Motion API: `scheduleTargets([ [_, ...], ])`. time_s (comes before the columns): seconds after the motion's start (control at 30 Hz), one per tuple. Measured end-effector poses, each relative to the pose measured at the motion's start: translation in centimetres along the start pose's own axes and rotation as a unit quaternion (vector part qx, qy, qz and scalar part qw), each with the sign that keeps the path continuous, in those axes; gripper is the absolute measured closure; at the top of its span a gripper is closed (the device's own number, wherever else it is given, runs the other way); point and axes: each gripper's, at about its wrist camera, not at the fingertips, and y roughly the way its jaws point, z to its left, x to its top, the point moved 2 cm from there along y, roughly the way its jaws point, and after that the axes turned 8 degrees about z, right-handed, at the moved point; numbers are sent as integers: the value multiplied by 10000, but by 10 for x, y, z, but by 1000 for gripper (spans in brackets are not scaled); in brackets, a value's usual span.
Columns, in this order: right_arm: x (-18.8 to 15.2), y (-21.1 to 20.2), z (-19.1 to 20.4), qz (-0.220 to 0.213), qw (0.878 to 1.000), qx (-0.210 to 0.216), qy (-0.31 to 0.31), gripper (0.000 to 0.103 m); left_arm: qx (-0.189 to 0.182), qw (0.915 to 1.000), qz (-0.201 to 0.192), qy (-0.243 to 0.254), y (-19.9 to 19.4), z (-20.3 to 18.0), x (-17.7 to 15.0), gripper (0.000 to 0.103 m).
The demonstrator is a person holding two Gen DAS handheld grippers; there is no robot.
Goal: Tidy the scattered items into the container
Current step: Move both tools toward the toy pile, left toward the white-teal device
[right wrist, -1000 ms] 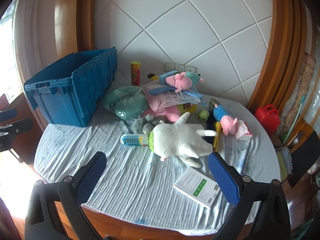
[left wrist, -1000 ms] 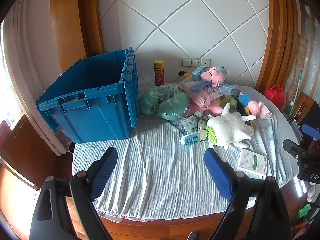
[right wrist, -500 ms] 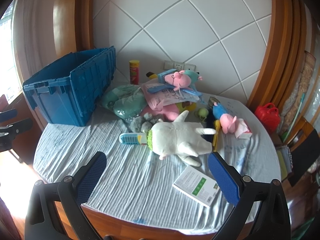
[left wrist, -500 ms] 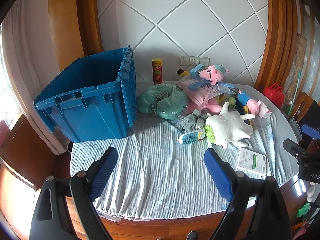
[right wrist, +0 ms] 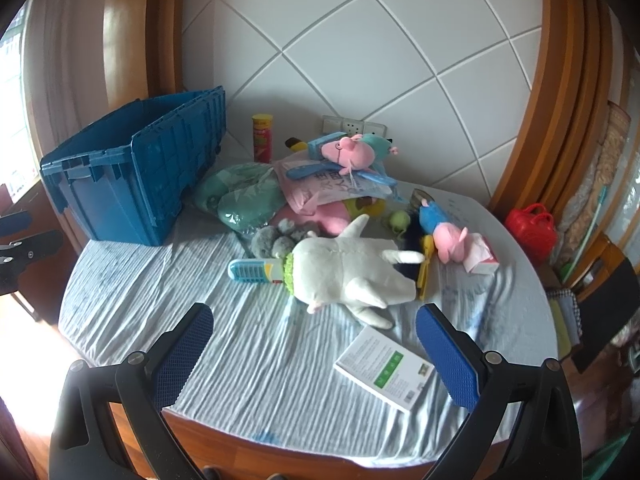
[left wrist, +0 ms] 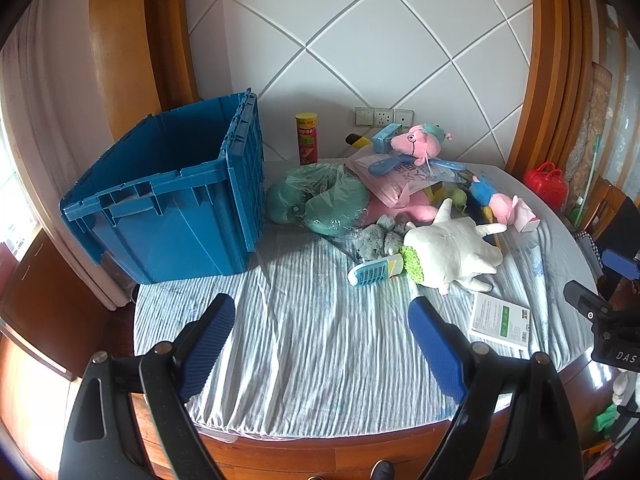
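Note:
A blue plastic crate point(left wrist: 180, 208) point(right wrist: 140, 184) stands open at the table's back left. To its right lies a heap of items: a white plush point(left wrist: 452, 252) point(right wrist: 348, 272), a green wrapped cushion point(left wrist: 320, 200), a grey plush point(left wrist: 376, 236), a pink pig plush point(left wrist: 420, 144) point(right wrist: 352, 152), a blue-and-white comb-like item point(left wrist: 374, 272) point(right wrist: 256, 270), and a white booklet point(left wrist: 500, 320) point(right wrist: 384, 364). My left gripper point(left wrist: 322, 312) hangs open over the near edge, nothing between its fingers. My right gripper point(right wrist: 314, 322) is open too, just short of the white plush.
A striped cloth covers the round wooden table point(left wrist: 304, 344). A yellow-red can point(left wrist: 307, 138) stands by the wall sockets. A small pig doll point(right wrist: 444, 232) and a pink box point(right wrist: 480, 260) lie at the right. A red basket point(right wrist: 530, 228) sits beyond the table.
Both views have crept slightly nearer the table, so the crate and toys sit a little lower and larger. Nothing on the table has moved.

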Motion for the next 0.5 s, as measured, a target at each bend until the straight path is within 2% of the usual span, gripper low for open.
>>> scheduleTargets([
  [0.13, -3, -1, -13, -140, 9996, 188, 133, 0, 21, 10000, 8, 17, 4, -11, 1, 14],
  [0.3, -6, 4, -38, -181, 9980, 465, 389, 0, -122, 9999, 61, -24, 14, -24, 3, 14],
  [0.5, -8, 13, -70, -148, 9977, 479, 447, 0, -207, 9995, 216, -109, 32, -45, 7, 14],
])
